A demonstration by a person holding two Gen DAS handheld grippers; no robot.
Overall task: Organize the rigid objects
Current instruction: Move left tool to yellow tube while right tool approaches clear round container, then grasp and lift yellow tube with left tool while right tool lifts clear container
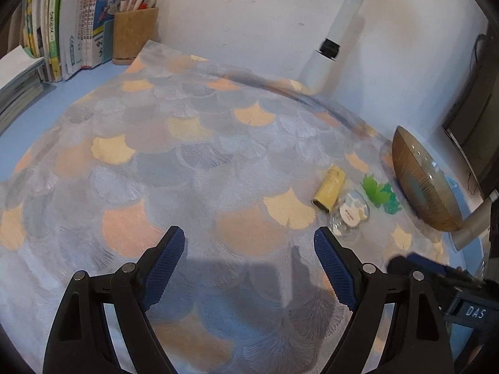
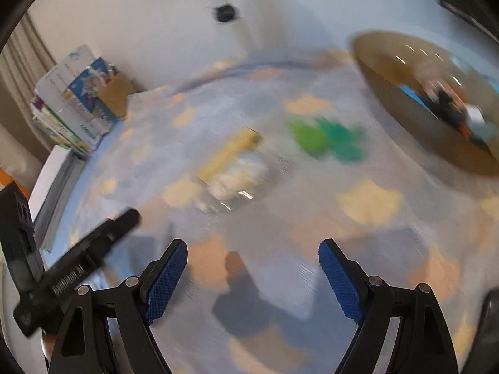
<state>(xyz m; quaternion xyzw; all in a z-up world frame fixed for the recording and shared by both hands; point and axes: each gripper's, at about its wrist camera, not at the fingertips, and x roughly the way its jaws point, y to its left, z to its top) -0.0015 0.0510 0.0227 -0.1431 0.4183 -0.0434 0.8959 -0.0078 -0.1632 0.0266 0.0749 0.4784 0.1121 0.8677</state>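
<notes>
A yellow cylinder (image 1: 329,190) lies on the patterned cloth beside a clear round case (image 1: 351,212) and two green leaf-shaped pieces (image 1: 381,194). A brown bowl (image 1: 424,184) stands to their right. My left gripper (image 1: 249,243) is open and empty, above the cloth, left of these things. The right wrist view is blurred: it shows the yellow cylinder (image 2: 230,154), the clear case (image 2: 238,182), the green pieces (image 2: 327,138) and the bowl (image 2: 389,99) with small items in it. My right gripper (image 2: 253,257) is open and empty, short of them.
Books (image 1: 71,28) and a cork pen holder (image 1: 134,32) stand at the back left. A white lamp post (image 1: 338,31) rises at the back wall. The left gripper's body (image 2: 78,268) shows at the left of the right wrist view.
</notes>
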